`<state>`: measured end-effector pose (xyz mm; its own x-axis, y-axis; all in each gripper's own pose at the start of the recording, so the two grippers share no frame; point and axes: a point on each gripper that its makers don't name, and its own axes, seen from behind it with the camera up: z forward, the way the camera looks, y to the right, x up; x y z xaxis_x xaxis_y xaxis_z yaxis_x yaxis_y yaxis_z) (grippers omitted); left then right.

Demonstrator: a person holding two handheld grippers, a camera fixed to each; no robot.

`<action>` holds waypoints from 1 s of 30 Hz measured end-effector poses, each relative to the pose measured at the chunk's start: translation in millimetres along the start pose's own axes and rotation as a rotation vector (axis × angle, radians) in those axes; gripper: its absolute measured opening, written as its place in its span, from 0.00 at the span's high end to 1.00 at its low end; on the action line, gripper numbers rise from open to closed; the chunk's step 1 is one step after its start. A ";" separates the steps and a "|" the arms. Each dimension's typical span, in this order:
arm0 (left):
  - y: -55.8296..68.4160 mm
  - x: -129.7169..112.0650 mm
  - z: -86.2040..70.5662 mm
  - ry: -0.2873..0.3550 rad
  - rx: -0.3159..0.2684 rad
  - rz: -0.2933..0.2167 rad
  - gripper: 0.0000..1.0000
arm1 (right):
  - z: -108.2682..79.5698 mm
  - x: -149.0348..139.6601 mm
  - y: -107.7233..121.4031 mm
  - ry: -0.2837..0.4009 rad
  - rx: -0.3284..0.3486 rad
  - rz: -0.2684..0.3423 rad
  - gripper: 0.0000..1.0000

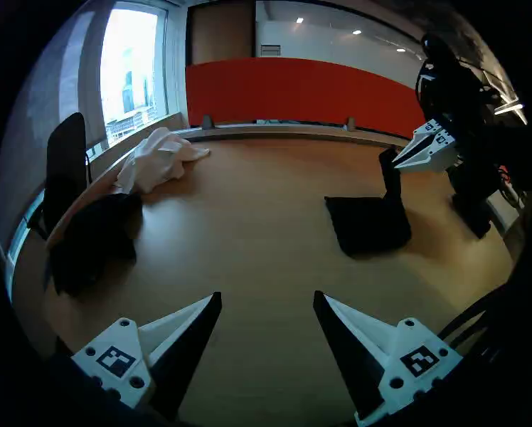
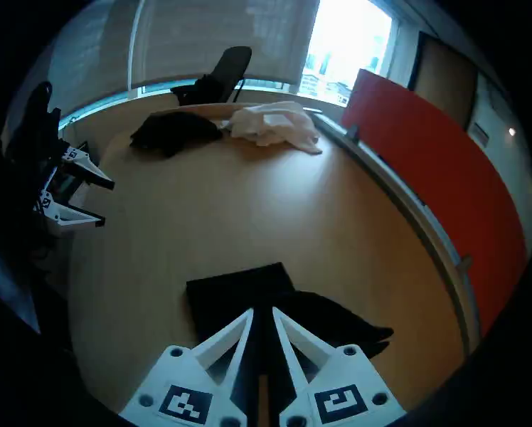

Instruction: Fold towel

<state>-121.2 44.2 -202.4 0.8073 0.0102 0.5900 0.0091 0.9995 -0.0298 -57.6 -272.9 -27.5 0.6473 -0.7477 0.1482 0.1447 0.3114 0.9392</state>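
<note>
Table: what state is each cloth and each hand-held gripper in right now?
Black towel: folded flat, one edge lifted.
Right hand-held gripper: shut on the Black towel's edge.
Left hand-held gripper: open, holding nothing.
White cloth: crumpled heap.
Dark cloth: crumpled heap.

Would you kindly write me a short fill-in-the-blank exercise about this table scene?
1. The towel pinched by the right gripper is coloured ___.
2. The left gripper hovers over the table with its jaws ___.
3. The crumpled cloth nearest the red divider is coloured ___.
Missing words: black; open; white.
</note>
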 end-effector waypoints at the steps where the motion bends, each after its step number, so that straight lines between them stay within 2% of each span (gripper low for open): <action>1: -0.9 -0.3 -1.2 0.000 0.003 -0.001 0.04 | 5.7 1.0 -4.7 -0.002 0.012 -0.001 0.97; 9: -4.7 -4.1 -5.9 -0.006 0.008 -0.009 0.04 | 40.3 -10.3 -28.9 -0.047 0.069 0.008 0.97; 18: -4.1 -8.1 -4.8 -0.017 0.000 -0.012 0.04 | 40.0 -10.4 -32.2 -0.047 0.076 0.024 0.92; 24: -3.8 -5.6 -4.5 -0.011 0.004 -0.003 0.04 | 34.3 -14.3 -35.4 -0.053 0.083 0.041 0.28; 26: -3.4 -5.4 -4.3 -0.011 0.004 -0.003 0.04 | 32.3 -17.0 -35.7 -0.054 0.078 0.054 0.19; 30: -2.6 -5.1 -4.2 -0.010 0.004 -0.003 0.04 | 28.7 -24.6 -35.5 -0.059 0.064 0.075 0.18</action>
<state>-122.9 41.4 -208.7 0.8014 0.0073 0.5981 0.0096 0.9996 -0.0250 -100.2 -282.4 -55.6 0.6093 -0.7574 0.2348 0.0485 0.3312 0.9423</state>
